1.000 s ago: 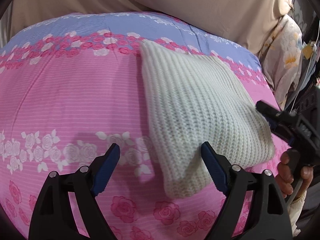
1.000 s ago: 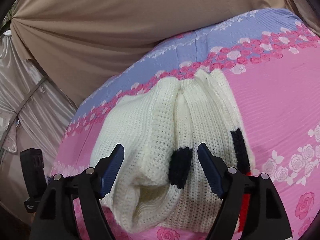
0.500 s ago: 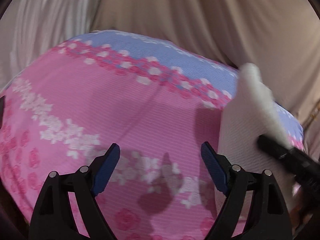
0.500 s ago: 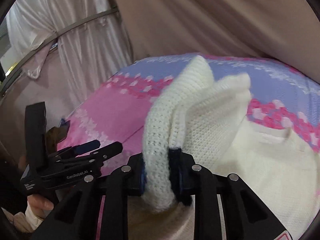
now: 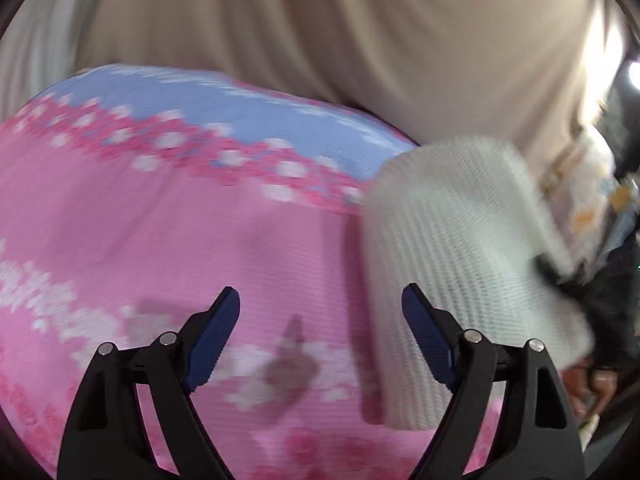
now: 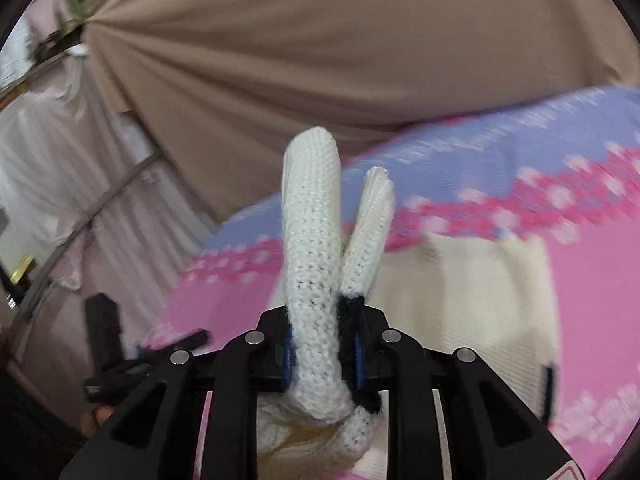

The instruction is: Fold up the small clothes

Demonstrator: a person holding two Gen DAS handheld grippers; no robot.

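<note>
Above the bed [image 5: 168, 240], the right gripper [image 6: 322, 354] pinches the white knit garment [image 6: 314, 240], apparently folded; at nine o'clock, the left gripper [image 5: 320, 320] has its jaws spread, empty.

Count, both wrist views. One cream knit garment [image 6: 316, 264] with black trim. One pink-and-blue floral bedsheet [image 5: 168, 216]. One beige curtain [image 6: 320, 52]. Two handheld grippers: left gripper [image 5: 320, 316], right gripper [image 6: 320, 354].

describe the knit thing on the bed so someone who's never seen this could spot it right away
Start at the bed's pink flowered sheet with its blue band. On it lies a cream knit sweater, one folded edge pinched in the right tongs. It is the only thick ribbed knit there, with small black trim.
</note>
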